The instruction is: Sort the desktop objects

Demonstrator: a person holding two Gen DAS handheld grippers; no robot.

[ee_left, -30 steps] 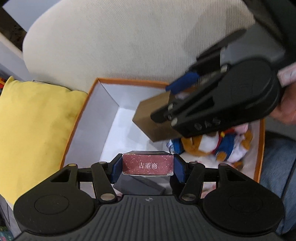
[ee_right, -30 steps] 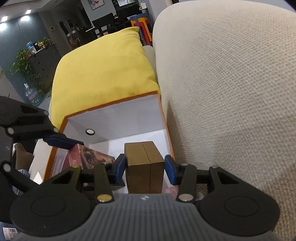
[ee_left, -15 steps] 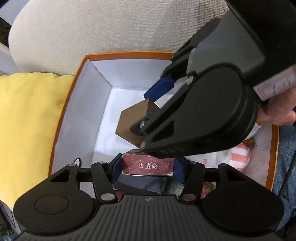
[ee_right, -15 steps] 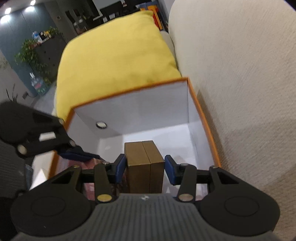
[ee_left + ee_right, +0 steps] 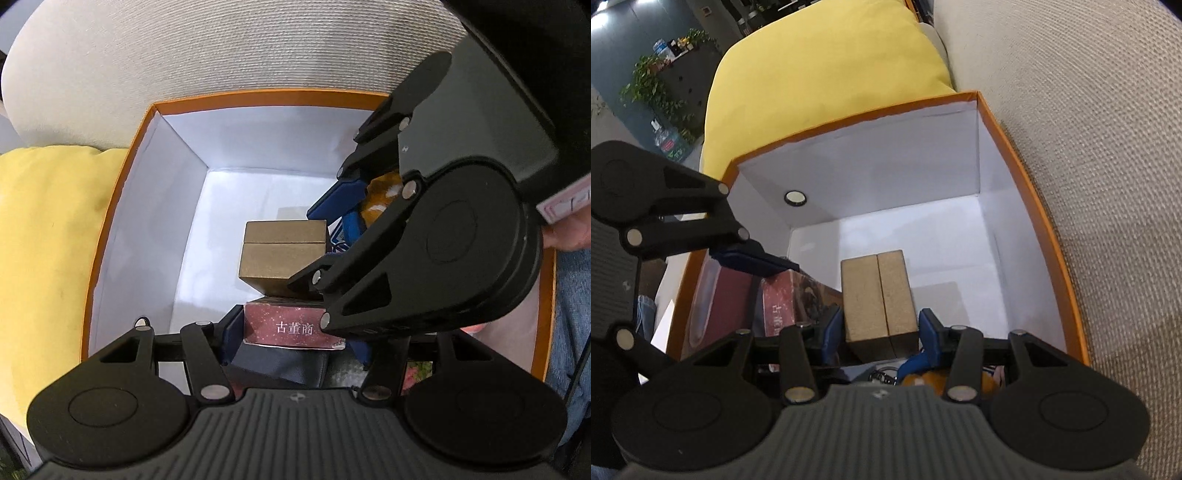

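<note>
On the far left lies a yellow cushion [image 5: 48, 236], pressed against the left wall of the orange-edged box [image 5: 122, 206]; behind both rises the cream upholstered back of a sofa [image 5: 229, 55]; the box is white inside, and its near-left floor is bare; my left gripper [image 5: 293, 332] reaches down into the near part of the box, its blue pads pressed on the two ends of a dark red card box [image 5: 291, 325] printed with white characters, so its jaws stand fairly wide but are closed on that box; under the red box sits a dark navy case [image 5: 284, 363], touching it from below as far as I can tell; just beyond the red box, nearer the middle of the box floor, my right gripper [image 5: 881, 328] holds a gold box [image 5: 877, 295] with a seam round it, blue pads clamped on its two sides, jaws about half apart and firmly on it; the gold box hangs low inside the orange-edged box, its lower corner just above the red one, and whether they touch I cannot tell; in the right wrist view a round metal stud [image 5: 795, 198] shows on the far-left wall; to the right, under my right gripper, lies a plush toy [image 5: 380, 199], only orange and blue patches visible; at the far right edge my hand [image 5: 570, 230] grips the right gripper's handle, with blue denim [image 5: 570, 317] below it.
</note>
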